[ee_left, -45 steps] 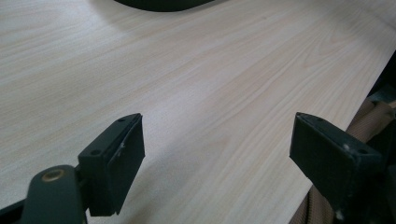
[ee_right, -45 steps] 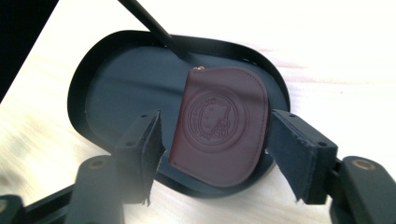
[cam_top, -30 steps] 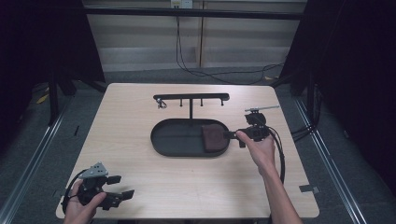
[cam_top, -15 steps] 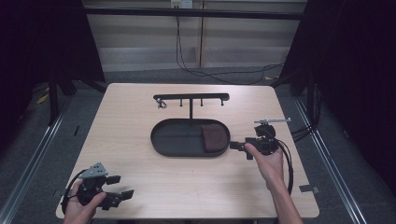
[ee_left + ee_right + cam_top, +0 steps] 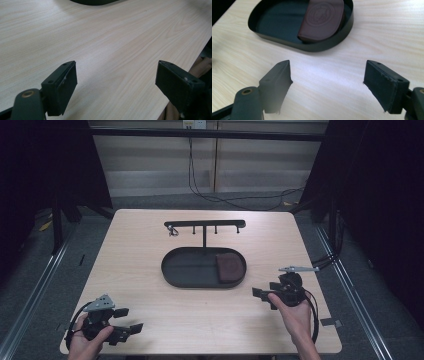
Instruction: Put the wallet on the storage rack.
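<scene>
Nearest us, our left tool [image 5: 131, 321] rests at the table's [image 5: 150, 245] front left corner, jaws spread wide with nothing between them; in its own view the table edge runs close beside one jaw; our right tool [image 5: 261, 294] sits low at the front right, jaws likewise apart and empty, aimed toward the tray [image 5: 190, 282]; beyond it the pouch [image 5: 322, 18] lies inside the tray's right end, flat against the curved wall; farther back stands a black rack [image 5: 205, 225] with small hooks, a ring hanging at its left end

What could go wrong, in our judgement: the pouch sits tight to the tray wall, so a jaw coming in level may strike the rim and shove the whole tray instead of reaching the pouch; a shallow pinch on its rounded edge could slip off; the left tool, so close to the edge, could drop off the table if nudged

The pouch looks dark brown, leather-like, half-round, with a faint round emblem pressed into its top; it seems thin and soft
</scene>
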### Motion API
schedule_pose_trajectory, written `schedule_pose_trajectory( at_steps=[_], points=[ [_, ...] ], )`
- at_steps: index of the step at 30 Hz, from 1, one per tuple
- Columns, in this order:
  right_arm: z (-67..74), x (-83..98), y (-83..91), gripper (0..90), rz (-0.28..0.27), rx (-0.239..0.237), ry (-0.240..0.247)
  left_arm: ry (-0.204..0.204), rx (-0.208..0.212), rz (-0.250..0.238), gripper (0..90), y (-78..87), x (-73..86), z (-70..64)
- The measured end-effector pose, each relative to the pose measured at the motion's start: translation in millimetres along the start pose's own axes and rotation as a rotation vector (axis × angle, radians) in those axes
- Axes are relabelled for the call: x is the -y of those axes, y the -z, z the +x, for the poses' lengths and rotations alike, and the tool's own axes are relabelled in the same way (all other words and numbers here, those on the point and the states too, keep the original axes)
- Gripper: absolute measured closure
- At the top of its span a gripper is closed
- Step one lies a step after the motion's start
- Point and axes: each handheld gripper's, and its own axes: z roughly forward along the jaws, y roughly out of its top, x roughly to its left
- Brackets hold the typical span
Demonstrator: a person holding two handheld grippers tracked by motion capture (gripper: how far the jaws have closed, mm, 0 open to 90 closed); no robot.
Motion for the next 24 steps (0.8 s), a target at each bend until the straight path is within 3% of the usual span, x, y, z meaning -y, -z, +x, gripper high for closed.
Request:
schedule_pose_trajectory(
  at_steps=[15, 17, 19, 21, 24],
  points=[
    [12.2, 50.6, 11.4, 21.8, -0.008, 0.03, 0.055, 0.005, 0.003, 0.003, 17.3, -0.2, -0.5, 3.2],
    [13.1, 58.9, 11.9, 22.0, -0.035, 0.052, 0.063, 0.036, 0.012, -0.004, 17.3, -0.1, 0.4, 2.3],
    [12.7, 63.6, 9.3, 21.6, -0.025, 0.042, 0.056, 0.016, 0.034, -0.001, 17.3, -0.2, 0.1, -1.4],
    [13.0, 66.5, 7.1, 21.0, -0.021, 0.053, 0.06, -0.019, 0.011, -0.002, 17.3, 0.2, -1.4, -4.4],
    [9.8, 66.8, 3.8, 19.7, -0.017, 0.051, 0.066, -0.005, 0.017, -0.002, 17.3, 0.2, -1.0, -0.8]
  ],
)
